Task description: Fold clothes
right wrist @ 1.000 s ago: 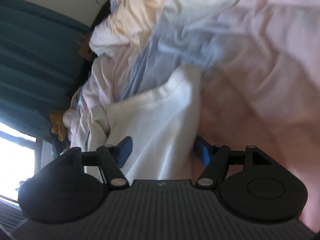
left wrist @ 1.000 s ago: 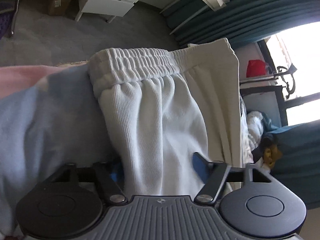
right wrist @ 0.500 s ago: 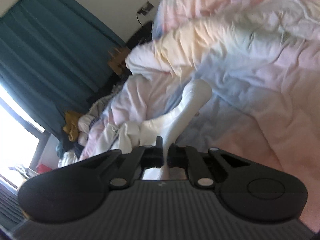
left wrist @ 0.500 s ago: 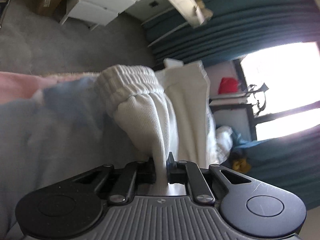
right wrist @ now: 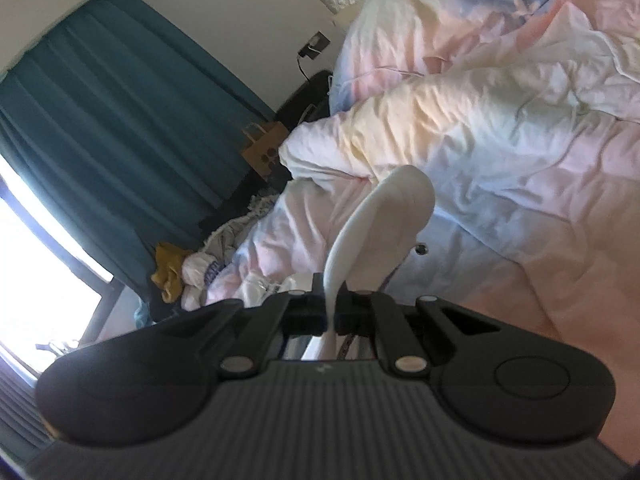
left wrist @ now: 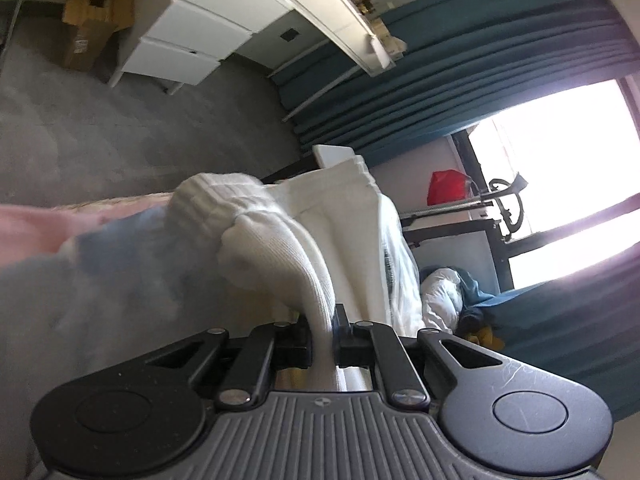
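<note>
Now, left gripper (left wrist: 322, 330): clamped tight on a gathered fold of the white shorts (left wrist: 296, 240); the pads are nearly buried in the ribbed cloth, so only their black tips show.
Right gripper (right wrist: 331, 300): pinched shut on a thin white edge of cloth (right wrist: 384, 220), which rises from the jaws in a curved loop; the pads themselves are hidden by the black linkage.
Shorts: lifted off the duvet (left wrist: 100, 280) at the left gripper; the elastic waistband (left wrist: 208, 200) bunches up beyond the jaws, and the rest of the garment trails off toward the bed's edge, partly hidden behind the raised fold.
Same garment?: from the right wrist view alone I cannot tell which part of the shorts the white loop is; its far end drops out of sight behind the gripper body.
Bedding: a rumpled pastel duvet, pink, blue and cream, under both grippers; in the left wrist view it is blurred and close.
Clothes pile (right wrist: 208, 272): at the bed's far side near the curtain (right wrist: 112, 100), with a yellow item (right wrist: 168, 272) on it; pieces are too jumbled to tell apart.
Room: grey carpet (left wrist: 120, 132), white drawers (left wrist: 192, 40), a cardboard box (left wrist: 92, 20); the window (left wrist: 560, 180) is blown out to white, nothing beyond it readable.
Person: out of view in both pictures.
</note>
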